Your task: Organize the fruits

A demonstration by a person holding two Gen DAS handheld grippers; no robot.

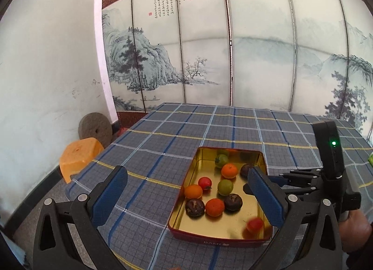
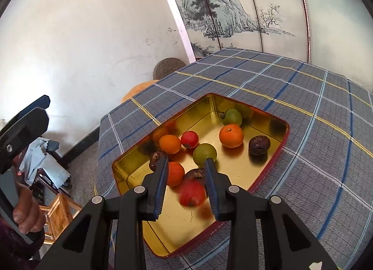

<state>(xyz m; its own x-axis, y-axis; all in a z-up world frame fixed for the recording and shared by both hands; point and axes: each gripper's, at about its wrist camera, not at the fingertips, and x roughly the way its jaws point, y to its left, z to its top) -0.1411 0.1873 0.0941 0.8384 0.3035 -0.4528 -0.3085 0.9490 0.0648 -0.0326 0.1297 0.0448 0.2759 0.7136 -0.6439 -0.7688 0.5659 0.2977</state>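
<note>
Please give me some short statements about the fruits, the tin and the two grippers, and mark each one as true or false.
1. The fruits lie inside a gold-lined tin. True.
2. The left gripper holds an orange. False: its jaws stand wide open and empty.
3. A blurred red fruit shows between the fingers of the right gripper. True.
4. The tin stands on a bare wooden table. False: it stands on a checked tablecloth.
5. Only orange fruits are in the tin. False: a green fruit and dark brown ones lie there too.
</note>
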